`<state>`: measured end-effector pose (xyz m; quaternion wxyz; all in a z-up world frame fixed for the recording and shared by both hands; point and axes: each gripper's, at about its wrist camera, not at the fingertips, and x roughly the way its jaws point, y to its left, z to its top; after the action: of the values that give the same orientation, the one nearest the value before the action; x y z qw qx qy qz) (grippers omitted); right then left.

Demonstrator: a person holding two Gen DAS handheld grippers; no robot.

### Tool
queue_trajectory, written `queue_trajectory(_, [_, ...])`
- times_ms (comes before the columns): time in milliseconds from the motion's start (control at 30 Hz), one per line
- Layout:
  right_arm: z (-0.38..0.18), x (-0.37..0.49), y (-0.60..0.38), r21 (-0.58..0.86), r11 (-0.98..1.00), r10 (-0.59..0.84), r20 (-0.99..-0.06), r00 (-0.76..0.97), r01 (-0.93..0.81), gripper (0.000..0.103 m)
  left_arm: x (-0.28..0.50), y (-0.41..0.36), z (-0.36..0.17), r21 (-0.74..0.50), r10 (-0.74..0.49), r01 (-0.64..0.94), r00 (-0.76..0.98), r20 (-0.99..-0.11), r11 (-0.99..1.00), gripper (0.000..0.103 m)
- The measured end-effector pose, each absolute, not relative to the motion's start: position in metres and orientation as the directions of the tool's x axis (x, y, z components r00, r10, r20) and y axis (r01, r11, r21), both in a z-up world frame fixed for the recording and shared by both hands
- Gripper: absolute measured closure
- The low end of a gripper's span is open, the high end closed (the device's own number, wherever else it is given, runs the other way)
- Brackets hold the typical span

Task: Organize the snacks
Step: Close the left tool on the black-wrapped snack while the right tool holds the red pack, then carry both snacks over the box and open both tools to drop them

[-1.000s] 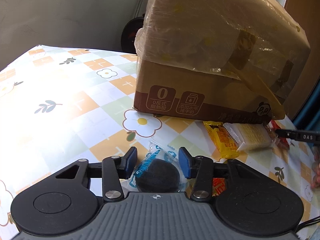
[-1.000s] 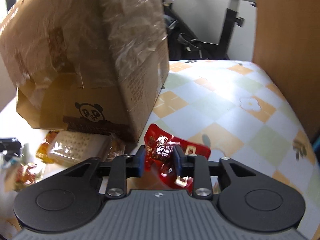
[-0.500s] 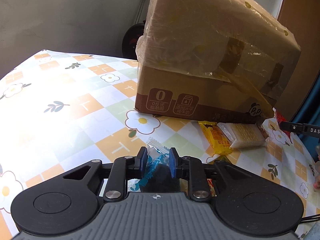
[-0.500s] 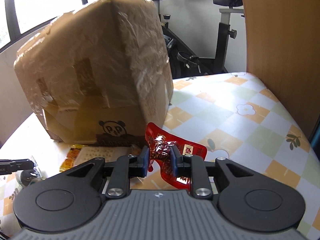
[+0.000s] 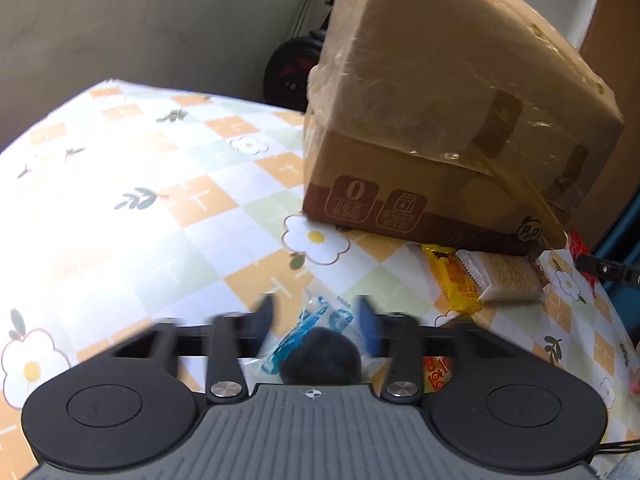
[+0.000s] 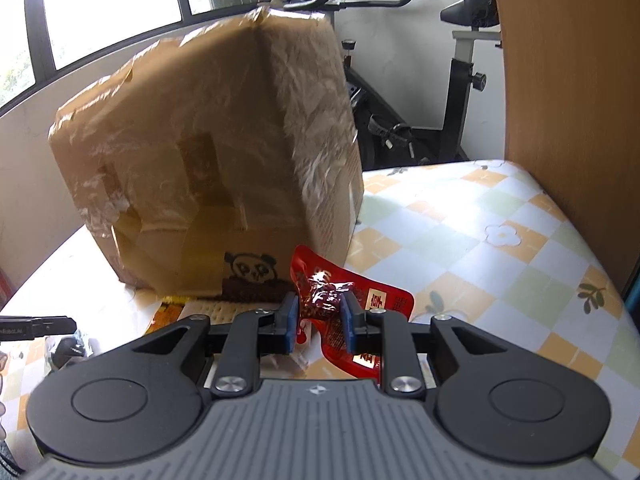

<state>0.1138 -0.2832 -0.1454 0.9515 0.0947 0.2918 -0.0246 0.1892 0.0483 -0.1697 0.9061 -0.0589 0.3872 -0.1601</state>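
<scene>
Left gripper (image 5: 316, 322) jaws apparently wider apart.

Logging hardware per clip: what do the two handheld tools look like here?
Both match. The left tool and right tool each have a grey ribbed body with a small crosshair mark, two round black housings, black linkage arms with silver pivot screws, and blue pads on the fingers. White lettering marks a finger's side. No sleeves show.

Left black plastic two-finger gripper (image 5: 316, 322): blue pads, silver screws, grey ribbed base, round black discs. Right black plastic two-finger gripper (image 6: 319, 322): same look.
</scene>
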Motion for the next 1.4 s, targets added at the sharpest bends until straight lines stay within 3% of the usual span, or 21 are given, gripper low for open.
queue_trajectory(100, [-0.148, 0.113, -0.282, 0.166, 0.981, 0.013, -0.564, 0.825, 0.097, 0.08, 0.183, 0.057, -0.163, -0.244, -0.374, 0.283, 0.66, -0.652, 0.927, 0.028])
queue_trajectory(367, [-0.152, 0.115, -0.279, 0.179, 0.98, 0.028, -0.574, 0.819, 0.092, 0.079, 0.165, 0.038, -0.181, -0.079, -0.333, 0.408, 0.603, -0.725, 0.909, 0.028])
queue_trajectory(467, [-0.152, 0.116, -0.277, 0.18, 0.98, 0.036, -0.575, 0.818, 0.083, 0.08, 0.164, 0.03, -0.188, 0.002, -0.273, 0.391, 0.646, -0.713, 0.92, 0.036])
queue_trajectory(500, [-0.151, 0.115, -0.276, 0.18, 0.981, 0.039, -0.574, 0.818, 0.08, 0.08, 0.165, 0.028, -0.188, 0.01, -0.266, 0.386, 0.654, -0.709, 0.922, 0.047])
queue_trajectory(533, [-0.151, 0.115, -0.275, 0.178, 0.981, 0.041, -0.573, 0.819, 0.076, 0.079, 0.167, 0.03, -0.187, -0.008, -0.276, 0.381, 0.653, -0.705, 0.924, 0.053])
queue_trajectory(600, [-0.149, 0.114, -0.273, 0.175, 0.982, 0.042, -0.568, 0.822, 0.071, 0.079, 0.173, 0.034, -0.183, -0.061, -0.298, 0.359, 0.655, -0.694, 0.931, 0.055])
queue_trajectory(967, [-0.118, 0.095, -0.268, 0.173, 0.984, 0.042, -0.484, 0.874, 0.048, 0.08, 0.171, 0.049, -0.119, -0.126, -0.305, 0.283, 0.785, -0.54, 0.951, 0.055])
queue_trajectory(1400, [-0.014, 0.084, -0.25, 0.1, 0.994, 0.07, -0.219, 0.973, -0.049, 0.079, 0.182, 0.023, -0.007, -0.102, -0.354, 0.339, 0.894, -0.275, 0.935, 0.055])
